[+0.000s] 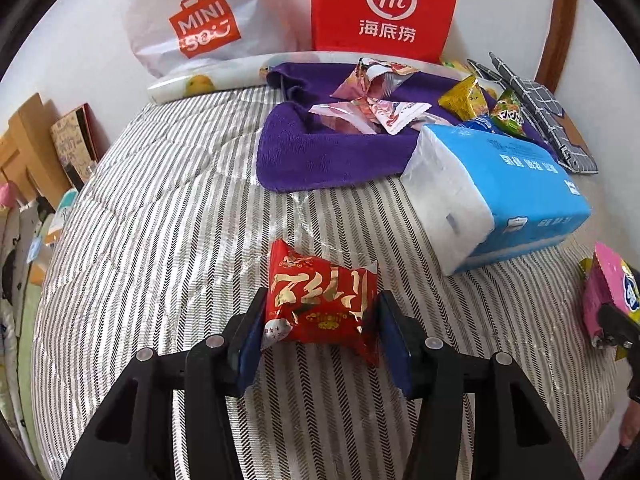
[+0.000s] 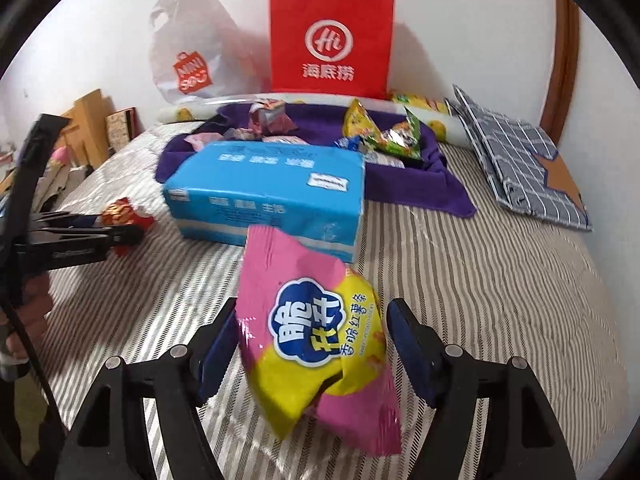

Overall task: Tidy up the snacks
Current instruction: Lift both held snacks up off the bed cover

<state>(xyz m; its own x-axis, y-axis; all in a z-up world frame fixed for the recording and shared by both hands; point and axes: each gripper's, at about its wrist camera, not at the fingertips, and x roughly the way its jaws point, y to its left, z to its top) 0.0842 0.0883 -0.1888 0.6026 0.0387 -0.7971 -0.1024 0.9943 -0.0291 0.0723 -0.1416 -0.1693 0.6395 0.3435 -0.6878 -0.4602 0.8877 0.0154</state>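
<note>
In the left wrist view my left gripper (image 1: 322,316) is shut on a red and gold snack packet (image 1: 320,304), pads pressing both sides, low over the striped bedspread (image 1: 160,240). In the right wrist view a pink and yellow chip bag (image 2: 316,340) sits between the fingers of my right gripper (image 2: 310,334); the left pad touches it, a small gap shows at the right pad. The left gripper (image 2: 120,236) with the red packet (image 2: 120,212) shows at the left there. A purple towel (image 1: 320,160) at the back holds several snack packets (image 1: 376,108).
A blue tissue pack (image 1: 500,188) lies in front of the towel. A red paper bag (image 1: 384,4) and a white plastic bag (image 1: 200,20) stand against the wall. A checked grey cloth (image 2: 520,168) lies at right. Boxes (image 1: 40,152) stand beside the bed at left.
</note>
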